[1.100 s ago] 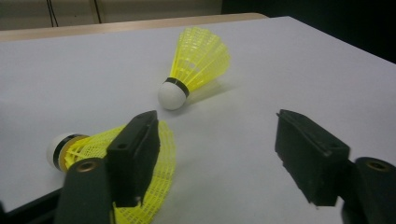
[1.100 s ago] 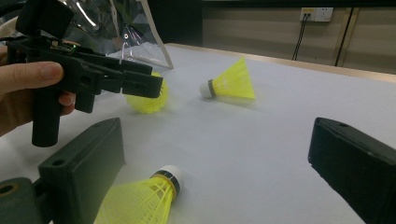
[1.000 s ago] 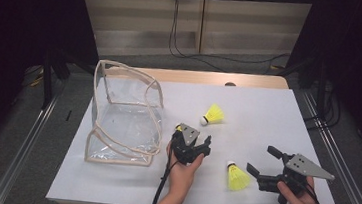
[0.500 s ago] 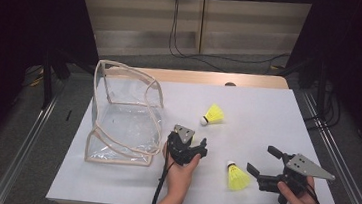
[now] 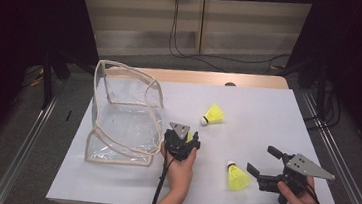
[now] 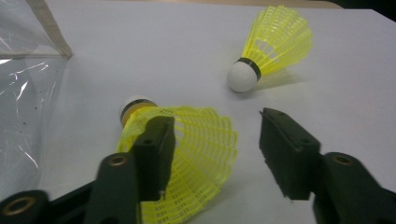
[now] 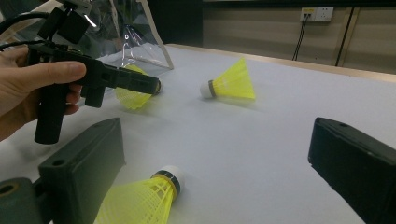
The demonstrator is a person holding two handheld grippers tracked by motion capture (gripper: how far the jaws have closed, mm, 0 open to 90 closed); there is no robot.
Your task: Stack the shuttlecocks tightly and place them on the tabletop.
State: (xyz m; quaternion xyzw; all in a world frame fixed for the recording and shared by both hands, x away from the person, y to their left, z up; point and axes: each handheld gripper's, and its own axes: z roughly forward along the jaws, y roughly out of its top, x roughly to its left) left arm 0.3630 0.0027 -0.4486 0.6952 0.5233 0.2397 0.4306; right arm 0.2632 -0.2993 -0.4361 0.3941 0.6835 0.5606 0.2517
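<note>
A person sits at a table covered in white (image 5: 267,120), holding a black two-jaw gripper in each hand. No brand, label or writing can be read on any item.

The left gripper (image 6: 212,149) has its jaws spread wide, clamping nothing. A yellow shuttlecock (image 6: 182,154) with a white cork tip lies on its side on the table between those jaws, its mesh skirt against the inner face of one jaw and clear of the other; whether it actually touches that jaw cannot be told. In the high view this gripper (image 5: 183,140) sits near the table's middle, just beside a clear plastic bag (image 5: 124,121) with beige trim that stands open on the person's left.

A second yellow shuttlecock (image 5: 213,115) lies on its side a little beyond the left gripper, apart from it.

The right gripper (image 5: 261,162) is also released, jaws wide apart and gripping nothing. A third yellow shuttlecock (image 5: 236,176) lies just in front of it, cork end pointing away from the person; in the right gripper view its skirt (image 7: 140,200) rests close beside one jaw.
</note>
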